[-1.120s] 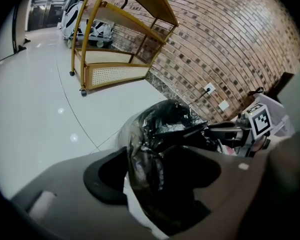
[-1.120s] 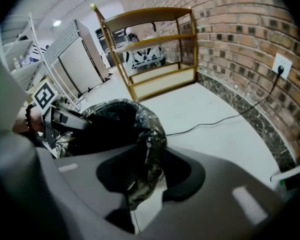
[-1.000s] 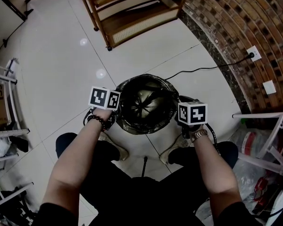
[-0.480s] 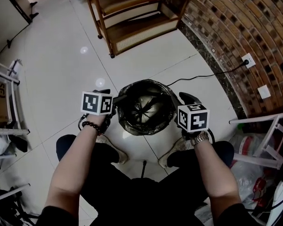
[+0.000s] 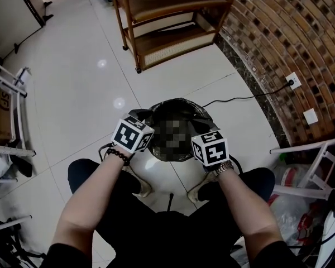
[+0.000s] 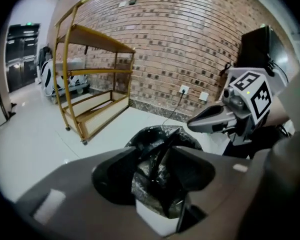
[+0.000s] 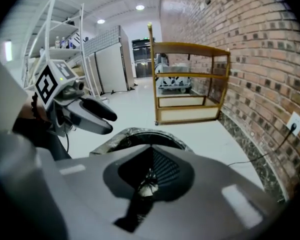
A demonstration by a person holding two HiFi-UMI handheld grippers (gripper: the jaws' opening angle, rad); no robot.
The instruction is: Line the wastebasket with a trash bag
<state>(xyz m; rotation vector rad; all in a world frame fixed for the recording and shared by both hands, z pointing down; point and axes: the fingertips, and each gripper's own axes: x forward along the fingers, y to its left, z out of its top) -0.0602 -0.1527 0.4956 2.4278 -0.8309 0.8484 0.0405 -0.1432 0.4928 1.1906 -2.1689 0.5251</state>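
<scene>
Wastebasket is standing on the floor between the person's feet, trash bag draped over its rim. Left tool is closing on bunched film. Right tool, jaws together, is pinching a scrap. The film is probably light, slippery and easily torn, so I'd be gripping it at the hem.

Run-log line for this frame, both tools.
left tool closing on trash bag | right tool shut on trash bag | trash bag over wastebasket rim

Trash bag — glossy, crinkled black plastic, shiny tiled floor, rough brick wall, wooden shelf
</scene>
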